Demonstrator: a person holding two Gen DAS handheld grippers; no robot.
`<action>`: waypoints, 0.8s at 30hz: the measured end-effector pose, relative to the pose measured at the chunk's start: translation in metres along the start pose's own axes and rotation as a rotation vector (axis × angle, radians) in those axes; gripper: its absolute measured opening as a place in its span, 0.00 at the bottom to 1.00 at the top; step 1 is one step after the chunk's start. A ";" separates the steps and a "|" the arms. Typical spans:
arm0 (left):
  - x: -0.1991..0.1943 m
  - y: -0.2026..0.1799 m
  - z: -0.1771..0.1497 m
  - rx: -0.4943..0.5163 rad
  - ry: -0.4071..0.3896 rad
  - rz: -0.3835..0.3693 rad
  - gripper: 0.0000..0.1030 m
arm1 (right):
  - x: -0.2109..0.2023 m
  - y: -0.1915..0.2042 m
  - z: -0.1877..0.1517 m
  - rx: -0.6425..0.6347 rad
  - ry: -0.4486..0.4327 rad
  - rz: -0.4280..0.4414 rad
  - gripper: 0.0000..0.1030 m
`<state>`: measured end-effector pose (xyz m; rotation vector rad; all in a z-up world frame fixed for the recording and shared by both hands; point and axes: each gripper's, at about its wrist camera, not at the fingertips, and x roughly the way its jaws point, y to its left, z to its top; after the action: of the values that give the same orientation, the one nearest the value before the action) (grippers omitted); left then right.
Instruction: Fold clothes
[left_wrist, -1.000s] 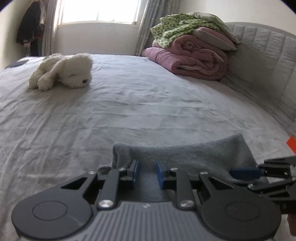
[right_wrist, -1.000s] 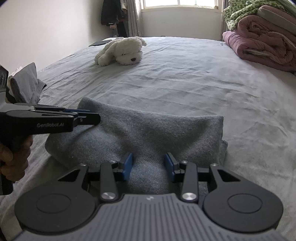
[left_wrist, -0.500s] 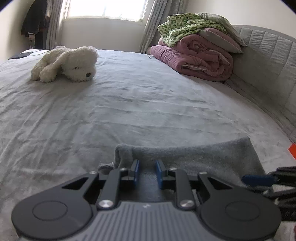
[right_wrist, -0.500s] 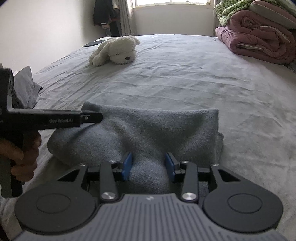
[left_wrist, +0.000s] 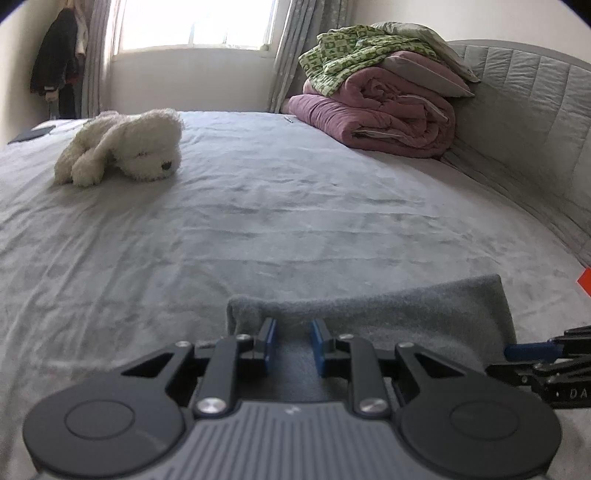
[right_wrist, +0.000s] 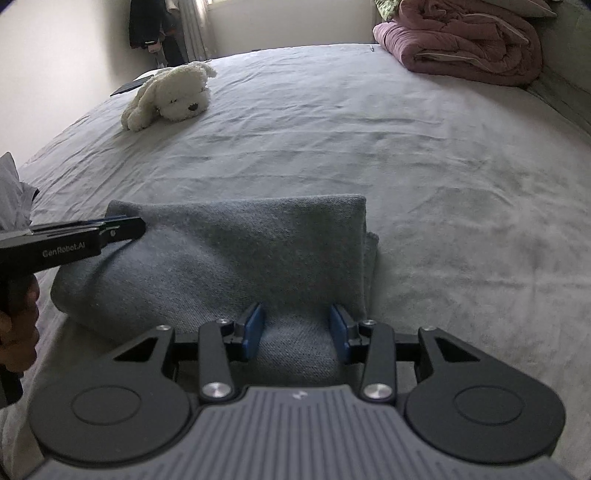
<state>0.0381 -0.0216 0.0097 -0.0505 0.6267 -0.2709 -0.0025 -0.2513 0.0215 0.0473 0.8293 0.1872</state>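
I am working at the near edge of a grey knitted garment (right_wrist: 229, 258), which is lying folded into a thick rectangle on the bed (right_wrist: 424, 155), close to the bed's near side. My right gripper (right_wrist: 297, 328) is standing with its jaws partly apart and a raised hump of the knit filling the gap between the blue pads (right_wrist: 253, 326); I judge it is gripping that bunch. My left gripper (left_wrist: 293, 341) is sitting with its jaws narrower, at the garment's left near corner (left_wrist: 243, 314), cloth lying between the pads; whether they are truly pinching it or only resting over it I cannot tell. In the right wrist view that left tool is reaching in from the side over the far left corner of the fold. To do this step well, I judge I should be keeping both grips level with each other, lifting all the layers together and not only the top one, and carrying the edge over evenly so the fold line is staying straight. The loose layers peeking out at the right side (right_wrist: 371, 254) could slip. The plush dog (right_wrist: 170, 94) and the rolled quilts (left_wrist: 380, 114) are lying well apart, so they are not hindering me.
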 end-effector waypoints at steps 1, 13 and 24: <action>0.000 0.002 0.001 -0.006 -0.004 0.003 0.21 | -0.001 0.001 -0.001 -0.008 -0.001 -0.005 0.40; -0.008 0.019 0.014 -0.130 -0.005 -0.050 0.24 | -0.006 -0.002 0.006 -0.051 -0.045 0.036 0.42; -0.003 -0.006 0.015 -0.023 -0.015 -0.067 0.31 | 0.015 -0.002 0.043 -0.019 -0.210 0.079 0.46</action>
<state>0.0434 -0.0267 0.0245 -0.0959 0.6145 -0.3277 0.0391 -0.2490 0.0394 0.0802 0.6168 0.2602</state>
